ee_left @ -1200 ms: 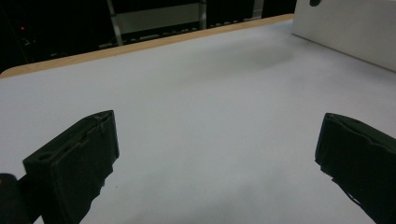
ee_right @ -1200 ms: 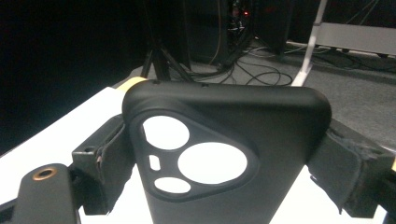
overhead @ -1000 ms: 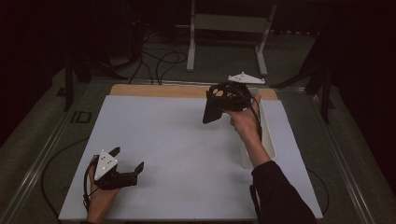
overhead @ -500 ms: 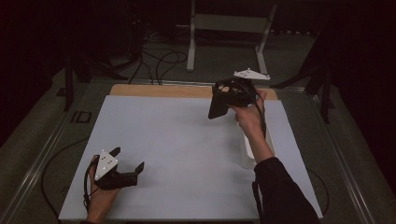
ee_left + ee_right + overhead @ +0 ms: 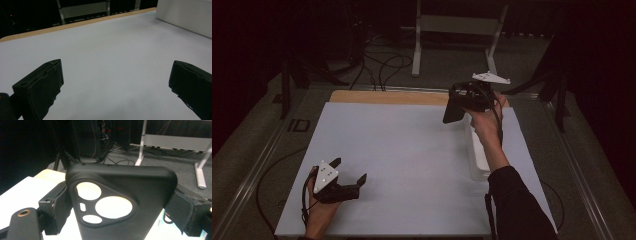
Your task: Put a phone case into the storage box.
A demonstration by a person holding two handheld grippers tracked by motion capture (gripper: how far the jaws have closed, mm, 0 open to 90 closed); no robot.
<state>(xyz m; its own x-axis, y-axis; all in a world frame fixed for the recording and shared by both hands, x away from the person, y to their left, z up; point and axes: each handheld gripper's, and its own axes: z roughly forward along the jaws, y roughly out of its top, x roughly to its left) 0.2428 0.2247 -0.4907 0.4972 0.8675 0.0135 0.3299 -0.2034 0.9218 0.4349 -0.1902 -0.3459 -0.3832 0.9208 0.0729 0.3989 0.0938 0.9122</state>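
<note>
Transport step: gripping case (image 5: 117, 205) between both jaws of right tool (image 5: 464, 102), holding it lifted above tabletop (image 5: 412, 150), just beside white bin (image 5: 477, 155). Left tool (image 5: 343, 180) resting gaping, holding nothing. Next, probably lowering case gently onto bare tabletop before releasing.

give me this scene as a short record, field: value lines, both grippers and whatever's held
surface: white table top with a wooden strip along its far edge
left gripper: low over the near left of the table, jaws wide apart, nothing between them
right gripper: raised over the far right of the table, jaws closed on the sides of a phone case
phone case: black, with a rounded three-cornered camera cutout, held clear of the table
white box: on the table's right side, below the right forearm
contents of box: cannot tell
</note>
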